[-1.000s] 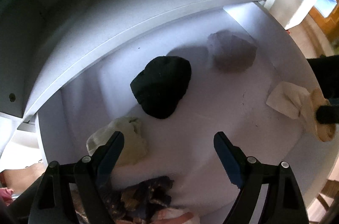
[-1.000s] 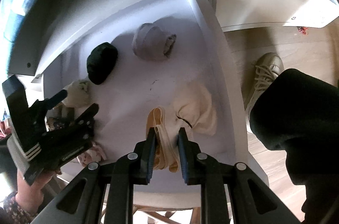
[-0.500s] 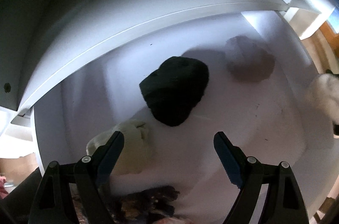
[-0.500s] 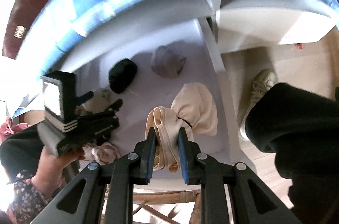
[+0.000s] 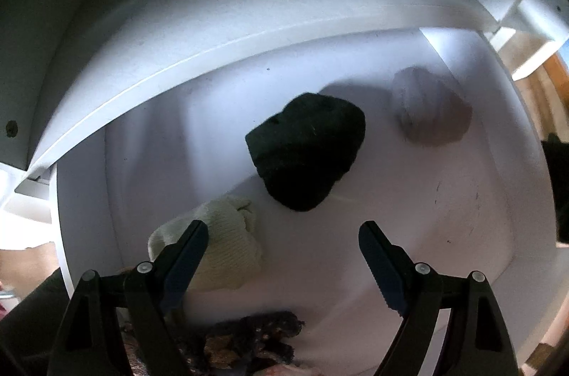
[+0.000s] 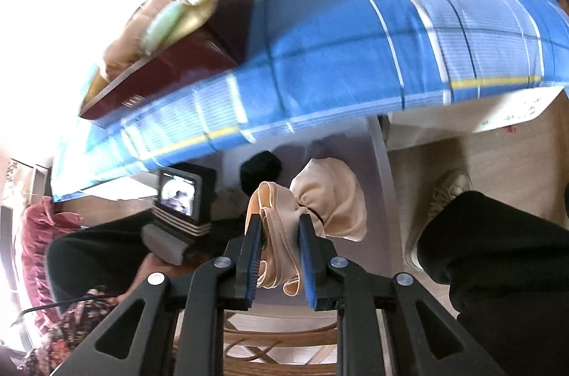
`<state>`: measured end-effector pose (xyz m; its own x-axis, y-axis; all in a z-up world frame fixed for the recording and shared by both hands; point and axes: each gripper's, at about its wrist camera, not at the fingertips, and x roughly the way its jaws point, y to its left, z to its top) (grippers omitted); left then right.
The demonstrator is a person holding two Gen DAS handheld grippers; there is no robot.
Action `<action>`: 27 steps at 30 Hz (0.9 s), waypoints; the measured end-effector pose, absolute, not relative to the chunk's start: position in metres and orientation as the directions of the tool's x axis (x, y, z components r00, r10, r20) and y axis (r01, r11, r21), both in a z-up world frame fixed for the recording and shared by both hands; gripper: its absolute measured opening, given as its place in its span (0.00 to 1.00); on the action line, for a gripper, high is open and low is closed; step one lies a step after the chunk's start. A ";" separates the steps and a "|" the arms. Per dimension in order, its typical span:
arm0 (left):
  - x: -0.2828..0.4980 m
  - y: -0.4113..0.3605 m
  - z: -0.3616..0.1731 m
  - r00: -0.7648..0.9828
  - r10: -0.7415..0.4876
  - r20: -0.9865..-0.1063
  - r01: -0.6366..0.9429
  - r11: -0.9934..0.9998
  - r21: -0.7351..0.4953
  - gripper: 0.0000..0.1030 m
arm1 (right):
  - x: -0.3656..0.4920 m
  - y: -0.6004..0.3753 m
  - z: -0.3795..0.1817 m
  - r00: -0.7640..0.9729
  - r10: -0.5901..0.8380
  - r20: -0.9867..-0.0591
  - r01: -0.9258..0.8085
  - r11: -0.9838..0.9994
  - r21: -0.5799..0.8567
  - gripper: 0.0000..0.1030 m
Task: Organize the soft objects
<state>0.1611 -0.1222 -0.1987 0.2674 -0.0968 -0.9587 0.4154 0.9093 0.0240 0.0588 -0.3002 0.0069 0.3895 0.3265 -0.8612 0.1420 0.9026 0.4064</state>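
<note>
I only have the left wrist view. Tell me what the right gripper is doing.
Observer: The right gripper is shut on a beige cloth bundle, which hangs in its jaws above the white shelf.
Operator: Report what sits above that shelf.
Observer: A blue plaid cloth covers the top, with a dark red box on it.
Operator: Say what the box holds.
Observer: Pale soft items, too blurred to name.
</note>
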 end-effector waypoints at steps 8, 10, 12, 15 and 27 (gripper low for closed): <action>0.172 -0.104 -0.190 0.294 -0.105 -0.950 0.330 0.944 -0.002 0.85 | 0.068 -0.298 0.057 0.486 0.361 -0.796 0.060 0.894 0.443 0.18; 0.175 -0.102 -0.191 0.290 -0.105 -0.951 0.321 0.947 -0.007 0.85 | 0.076 -0.297 0.072 0.510 0.371 -0.776 0.034 0.892 0.450 0.18; 0.176 -0.102 -0.193 0.286 -0.109 -0.952 0.320 0.947 -0.012 0.85 | 0.087 -0.295 0.085 0.527 0.377 -0.762 0.018 0.891 0.454 0.18; 0.180 -0.106 -0.196 0.285 -0.110 -0.952 0.329 0.944 -0.010 0.85 | 0.105 -0.294 0.104 0.547 0.392 -0.740 0.003 0.883 0.470 0.18; 0.193 -0.106 -0.201 0.263 -0.165 -0.951 0.320 0.944 -0.075 0.83 | 0.197 -0.264 0.162 0.660 0.349 -0.665 -0.105 0.919 0.379 0.13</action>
